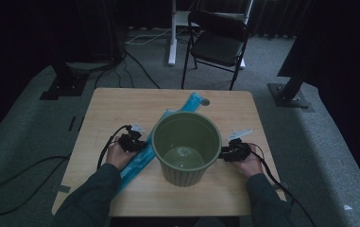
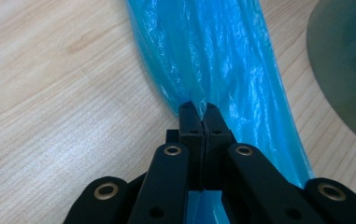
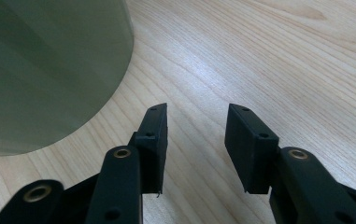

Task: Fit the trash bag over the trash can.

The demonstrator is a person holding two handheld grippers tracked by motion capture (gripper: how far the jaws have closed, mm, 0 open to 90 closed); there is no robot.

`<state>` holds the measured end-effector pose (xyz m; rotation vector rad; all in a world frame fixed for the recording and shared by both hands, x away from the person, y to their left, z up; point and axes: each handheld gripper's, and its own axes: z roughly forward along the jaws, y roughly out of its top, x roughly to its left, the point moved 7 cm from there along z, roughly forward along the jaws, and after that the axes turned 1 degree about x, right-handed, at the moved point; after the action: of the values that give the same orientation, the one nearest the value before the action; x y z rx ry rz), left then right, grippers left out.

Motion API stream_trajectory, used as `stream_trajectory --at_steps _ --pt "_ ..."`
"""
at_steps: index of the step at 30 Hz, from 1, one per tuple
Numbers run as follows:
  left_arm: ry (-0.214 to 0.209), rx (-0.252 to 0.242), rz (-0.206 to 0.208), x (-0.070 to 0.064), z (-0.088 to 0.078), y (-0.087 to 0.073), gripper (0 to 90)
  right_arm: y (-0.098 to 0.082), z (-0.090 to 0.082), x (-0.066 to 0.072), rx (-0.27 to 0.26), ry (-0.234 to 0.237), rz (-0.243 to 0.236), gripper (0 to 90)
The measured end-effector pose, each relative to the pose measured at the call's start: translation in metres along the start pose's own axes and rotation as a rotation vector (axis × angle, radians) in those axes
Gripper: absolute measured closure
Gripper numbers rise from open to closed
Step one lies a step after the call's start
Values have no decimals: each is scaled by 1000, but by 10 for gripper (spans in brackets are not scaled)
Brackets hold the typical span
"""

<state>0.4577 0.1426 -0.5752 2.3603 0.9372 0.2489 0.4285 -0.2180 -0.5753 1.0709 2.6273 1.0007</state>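
A green plastic bin stands upright in the middle of the wooden table. A long blue plastic bag lies flat under and behind it, running from the front left to the back. My left gripper is at the bin's left, shut on an edge of the blue bag, which bunches at the closed jaws of the left gripper. My right gripper sits at the bin's right side. In its own view the right gripper stands open over bare wood, with the bin wall just to its left.
A black folding chair stands behind the table, near a white stand leg. Cables trail across the grey carpet at the left. Dark equipment bases sit at both sides beyond the table.
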Motion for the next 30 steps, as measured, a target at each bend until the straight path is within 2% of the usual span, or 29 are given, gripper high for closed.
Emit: stream_trajectory --at_steps 3,5,6,8,9,12,16,20,30 --pt "0 -8 4 1 -3 3 891 1 0 3 -9 7 -8 607" --pt "-3 -26 4 2 -8 6 891 2 0 4 -12 10 -8 610" --pt "-6 -55 -5 4 -15 9 892 3 0 5 -15 12 -12 616" --pt "-6 -55 -5 4 -15 9 892 3 0 6 -15 13 -14 616" --pt "-17 -101 -28 6 -25 14 891 3 0 7 -15 14 -16 616" --pt "-28 -133 -36 7 -36 18 891 4 0 8 -21 19 -17 616" --pt "-26 -158 -17 4 -49 25 891 5 -1 9 -31 23 -19 617" --pt "-27 -166 -8 2 -53 28 891 6 0 10 -31 26 -20 618" --pt "-43 -228 48 -3 -81 51 891 8 2 14 -29 40 -35 617"
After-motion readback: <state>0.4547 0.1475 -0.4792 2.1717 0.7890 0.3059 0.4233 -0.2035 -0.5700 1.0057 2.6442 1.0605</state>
